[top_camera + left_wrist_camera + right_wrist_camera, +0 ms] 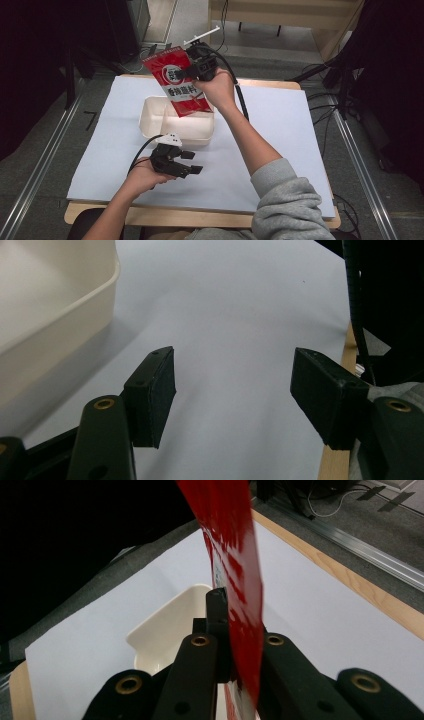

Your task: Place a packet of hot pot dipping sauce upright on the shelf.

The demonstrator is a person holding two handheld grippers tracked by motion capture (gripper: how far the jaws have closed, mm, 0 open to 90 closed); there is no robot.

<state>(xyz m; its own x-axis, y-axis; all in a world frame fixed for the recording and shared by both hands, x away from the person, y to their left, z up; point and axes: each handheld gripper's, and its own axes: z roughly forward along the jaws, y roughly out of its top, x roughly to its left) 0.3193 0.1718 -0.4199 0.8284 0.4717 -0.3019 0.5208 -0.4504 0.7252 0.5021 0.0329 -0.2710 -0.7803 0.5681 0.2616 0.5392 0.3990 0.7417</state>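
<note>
Above the far side of the surface, the right tongs (192,71) are clenched on a red packet (179,82), gripping it at its right edge about midway up. In the right gripper view the red film passes edge-on between the two closed jaws, with the packet (235,555) rising above them and a little continuing below. Packet hangs tilted, white print facing the high camera; its lower corner dips to or just behind the far rim of a cream tray (150,117). Cannot tell whether it touches the rim or the floor of the tray.

Left tongs (189,162) are released, jaws spread wide with nothing between them, held low over the white sheet (280,130) just in front of the tray. In the left gripper view the tray's near wall (55,335) stands to the left of the jaws, apart from them.

Tray interior: pale, and I can make out no contents; part of it is hidden behind the packet. Tray sits on the white sheet, left of centre.

Sheet covers most of a wooden surface (200,217); wood shows along the near and far edges.
</note>
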